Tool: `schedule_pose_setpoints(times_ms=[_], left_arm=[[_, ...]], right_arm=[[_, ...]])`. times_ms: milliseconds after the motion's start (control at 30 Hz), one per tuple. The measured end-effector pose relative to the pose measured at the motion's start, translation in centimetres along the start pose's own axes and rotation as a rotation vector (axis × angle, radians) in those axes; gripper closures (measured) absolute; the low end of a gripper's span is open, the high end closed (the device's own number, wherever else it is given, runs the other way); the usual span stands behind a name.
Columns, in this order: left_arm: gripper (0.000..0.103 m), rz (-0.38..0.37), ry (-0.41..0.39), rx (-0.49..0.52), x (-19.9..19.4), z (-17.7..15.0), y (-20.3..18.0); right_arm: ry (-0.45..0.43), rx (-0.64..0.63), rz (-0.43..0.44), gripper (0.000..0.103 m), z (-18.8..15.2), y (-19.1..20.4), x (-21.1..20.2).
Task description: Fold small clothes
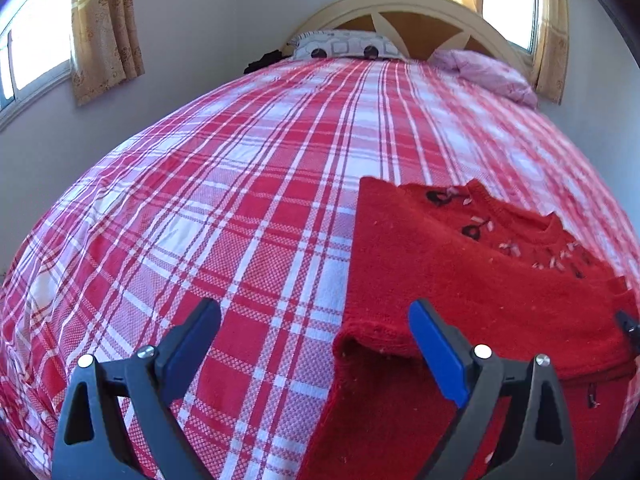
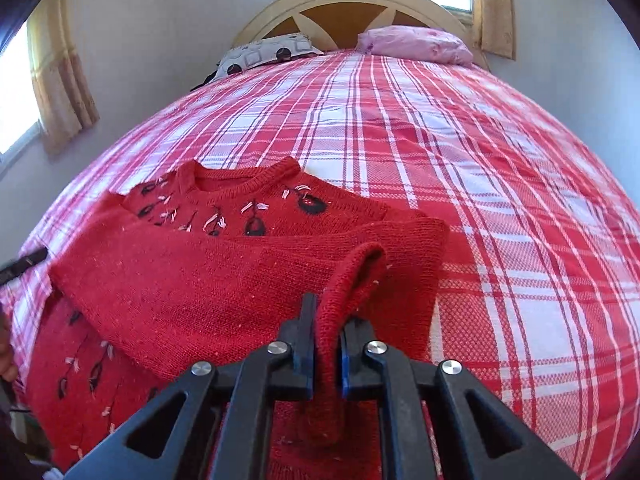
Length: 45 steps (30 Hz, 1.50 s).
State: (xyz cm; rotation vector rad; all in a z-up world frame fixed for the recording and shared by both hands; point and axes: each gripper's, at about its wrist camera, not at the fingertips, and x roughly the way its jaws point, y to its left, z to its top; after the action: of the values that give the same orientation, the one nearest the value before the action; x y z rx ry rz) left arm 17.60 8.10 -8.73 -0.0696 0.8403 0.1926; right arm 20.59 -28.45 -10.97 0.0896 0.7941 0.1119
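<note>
A red knitted sweater (image 1: 460, 264) with dark and pink embroidery near the collar lies on the plaid bed, folded across itself. In the right wrist view the sweater (image 2: 180, 280) fills the lower left. My right gripper (image 2: 330, 320) is shut on a raised fold of its knit, which loops up above the fingers. My left gripper (image 1: 314, 312) is open over the plaid sheet at the sweater's left edge. Its right finger (image 1: 436, 352) lies over the red knit and nothing is between the pads. A red sleeve (image 1: 380, 400) runs down beneath it.
The red-and-white plaid sheet (image 1: 240, 200) covers the whole bed beyond the sweater. At the head stand a cream headboard (image 1: 420, 12), a patterned pillow (image 1: 344, 44) and a pink pillow (image 1: 488, 72). Curtained windows flank the bed. A hand (image 2: 6, 352) shows at the left edge.
</note>
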Motion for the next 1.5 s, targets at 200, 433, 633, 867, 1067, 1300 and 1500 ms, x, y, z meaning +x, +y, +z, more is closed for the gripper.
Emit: schedule_pose_setpoints(times_ms=[200,433,633,867,1067,1300,1500], left_arm=[[0.006,-0.027,-0.031,0.010,-0.8,-0.4,-0.2],[0.006,-0.012,0.019,0.054,0.9,-1.0,-2.1],[0.004,0.015,0.012,0.107,0.6,-1.6,-2.4],[0.004,0.020,-0.017,0.176,-1.6,-2.5,-2.8],[0.003,-0.013,0.009,0.215,-2.5,-5.1,-2.8],[0.003,-0.017,0.027,0.226,-4.0,-7.4,-2.2],[0.003,-0.002,0.017,0.263,-5.4,-9.4,-1.8]], right_arm=[[-0.098,0.060,-0.098,0.076,-0.1,-0.3,-4.4],[-0.068,-0.103,-0.009,0.076,-1.3,4.7,-3.6],[-0.001,-0.130,-0.043,0.076,-2.9,4.9,-1.8],[-0.058,-0.058,-0.001,0.069,-3.8,4.8,-6.3],[-0.106,0.017,0.045,0.035,-6.7,4.4,-9.7],[-0.116,0.049,0.014,0.035,-10.5,4.0,-12.6],[-0.101,0.069,0.011,0.035,-13.7,3.8,-14.2]])
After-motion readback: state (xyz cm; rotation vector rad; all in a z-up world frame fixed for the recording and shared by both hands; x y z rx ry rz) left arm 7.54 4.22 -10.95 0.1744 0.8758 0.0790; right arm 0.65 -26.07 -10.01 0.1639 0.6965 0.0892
